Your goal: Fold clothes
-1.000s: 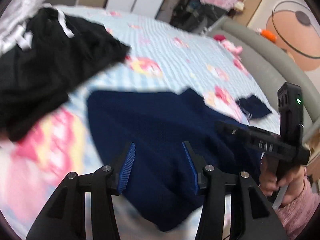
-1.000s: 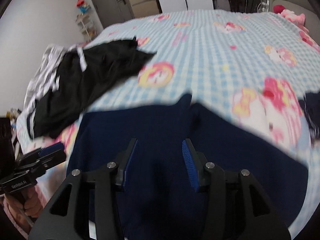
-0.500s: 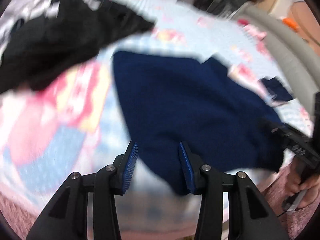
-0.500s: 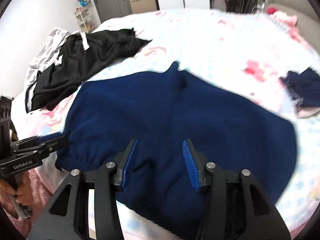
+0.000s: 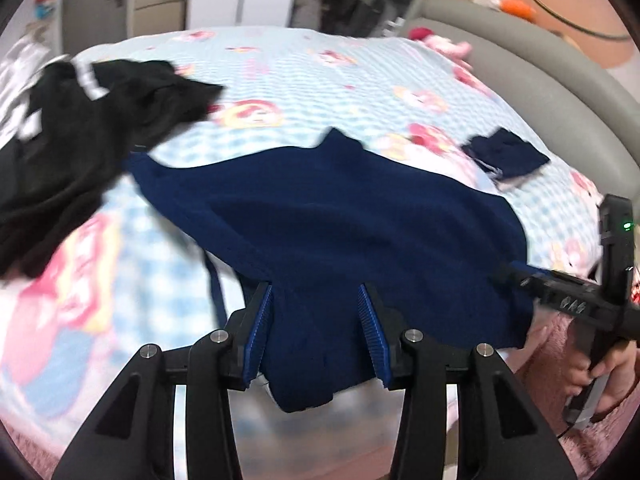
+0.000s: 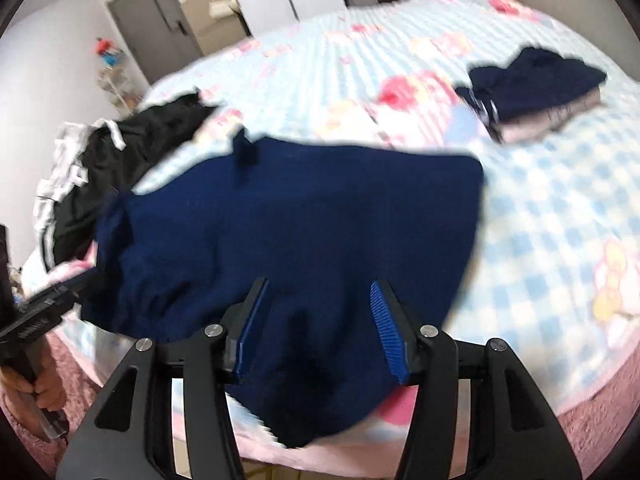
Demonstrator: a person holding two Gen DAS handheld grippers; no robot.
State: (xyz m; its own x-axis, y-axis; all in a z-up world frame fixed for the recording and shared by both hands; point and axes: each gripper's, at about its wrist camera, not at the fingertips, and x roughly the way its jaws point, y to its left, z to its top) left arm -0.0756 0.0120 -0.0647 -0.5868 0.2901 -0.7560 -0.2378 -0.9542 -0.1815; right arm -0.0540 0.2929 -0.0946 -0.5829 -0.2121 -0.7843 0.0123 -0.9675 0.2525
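Note:
A navy blue garment (image 5: pixel 340 220) lies spread across the checked bedspread (image 5: pixel 300 68), its near hem drooping over the bed's front edge. My left gripper (image 5: pixel 314 288) hovers over that hem, jaws apart, cloth showing between the blue pads without being pinched. My right gripper (image 6: pixel 318 283) stands open the same way over the garment (image 6: pixel 300 208) further right. Each gripper shows in the other's view: the right one (image 5: pixel 512 276) at the cloth's right corner, the left one (image 6: pixel 76 284) at its left edge, each held by a hand.
A heap of black and white clothes (image 5: pixel 80 128) (image 6: pixel 132 152) lies at the far left of the bed. A small folded navy stack (image 5: pixel 504 156) (image 6: pixel 536 80) sits at the right. The grey padded headboard (image 5: pixel 540 80) curves along the right.
Both grippers have drawn back toward the bed's front edge, so more of the navy garment shows. Its hem now hangs over the edge. The right jaws stand slightly wider.

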